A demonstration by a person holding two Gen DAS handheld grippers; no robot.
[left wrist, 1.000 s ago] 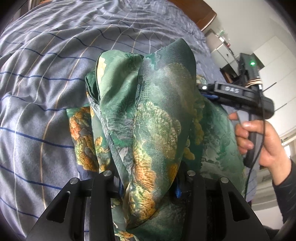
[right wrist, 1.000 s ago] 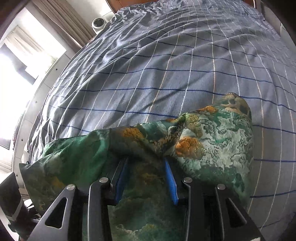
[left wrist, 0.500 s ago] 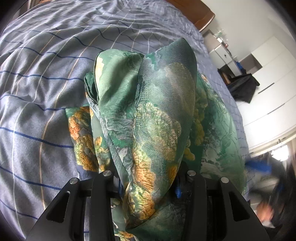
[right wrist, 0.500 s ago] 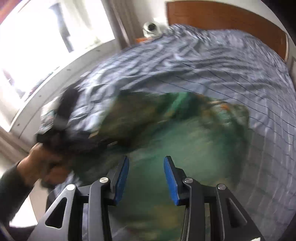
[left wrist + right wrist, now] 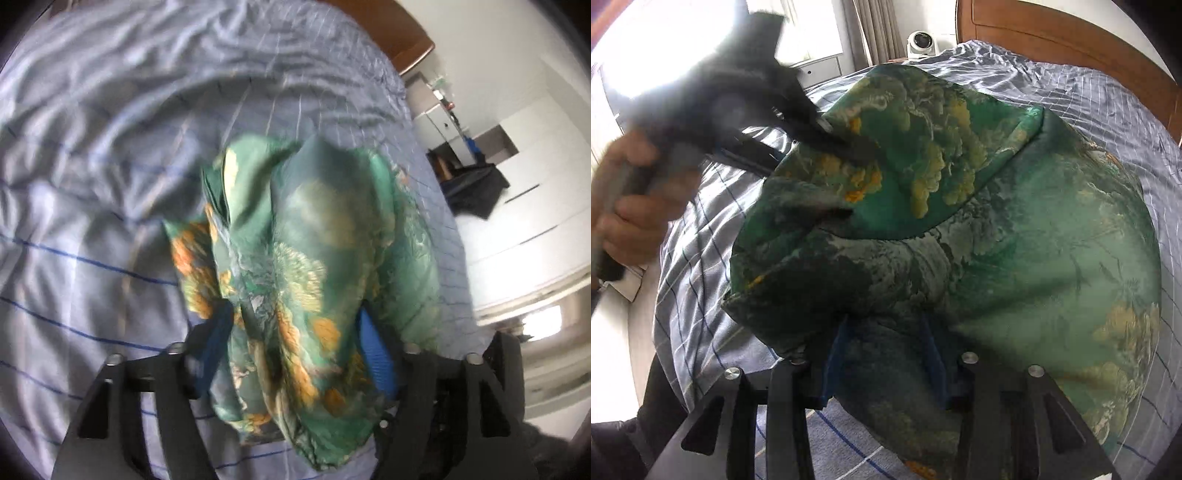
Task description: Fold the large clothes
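Left gripper (image 5: pixel 295 343), tilted downward, jaws just opening around green garment (image 5: pixel 314 251).

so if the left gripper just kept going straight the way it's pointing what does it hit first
Most likely the green patterned garment: it already lies between the left gripper fingers, whose jaws have just been opening, and fills the line ahead. The checked bedsheet lies beneath; depth is blurred.

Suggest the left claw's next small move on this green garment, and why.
Probably draw the left claw back off the green garment. Its jaws have just been opening and stand wide, pads not pressing, yet a bunch of cloth lies between them. The right claw looks clamped on its own fold, so the pile on the bed should stay put.
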